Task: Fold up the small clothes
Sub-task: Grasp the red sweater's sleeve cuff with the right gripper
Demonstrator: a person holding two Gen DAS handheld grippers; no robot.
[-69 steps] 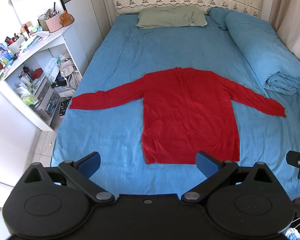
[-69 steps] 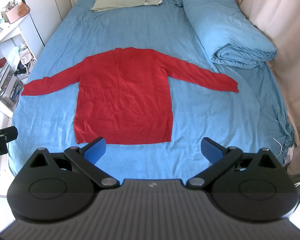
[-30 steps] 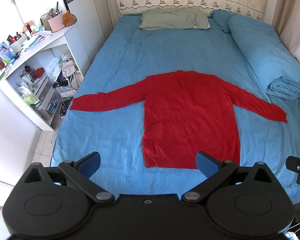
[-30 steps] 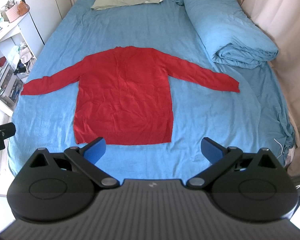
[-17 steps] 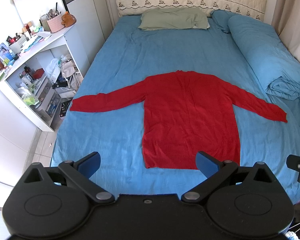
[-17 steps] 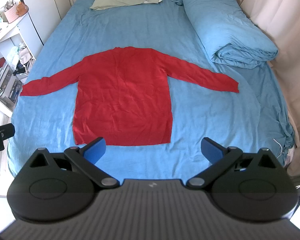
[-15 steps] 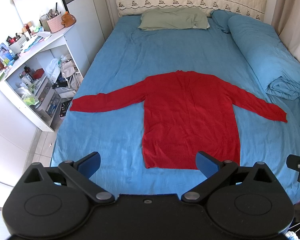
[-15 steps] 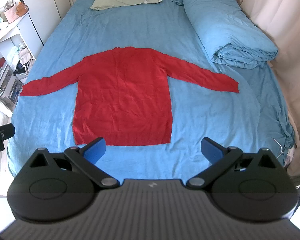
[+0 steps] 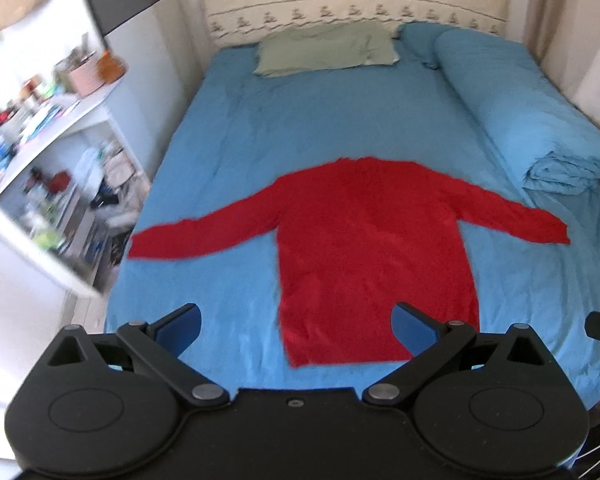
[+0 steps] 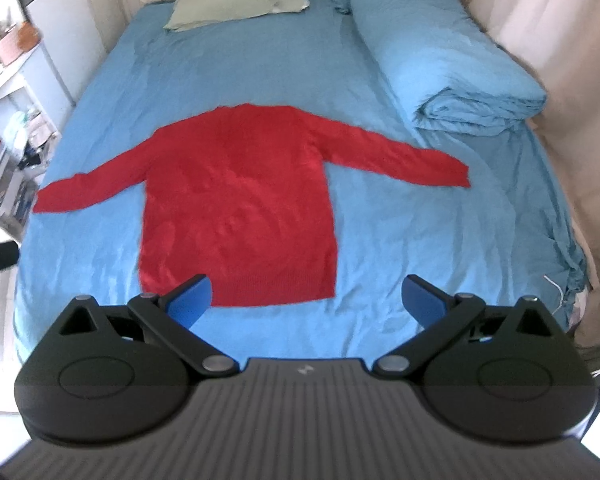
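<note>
A red long-sleeved sweater (image 9: 372, 240) lies flat on the blue bed sheet (image 9: 300, 120), sleeves spread to both sides, hem toward me. It also shows in the right wrist view (image 10: 240, 200). My left gripper (image 9: 298, 326) is open and empty, held above the bed's near edge in front of the hem's left part. My right gripper (image 10: 306, 298) is open and empty, above the near edge by the hem's right corner. Neither touches the sweater.
A rolled blue duvet (image 9: 532, 128) lies along the bed's right side. A green pillow (image 9: 328, 50) lies at the headboard. A cluttered white shelf unit (image 9: 48, 168) stands left of the bed. A beige curtain (image 10: 560, 60) hangs on the right.
Both grippers have moved forward and lower toward the sweater's hem; both views are now blurred by motion. The sweater has not moved and both grippers stay open.
</note>
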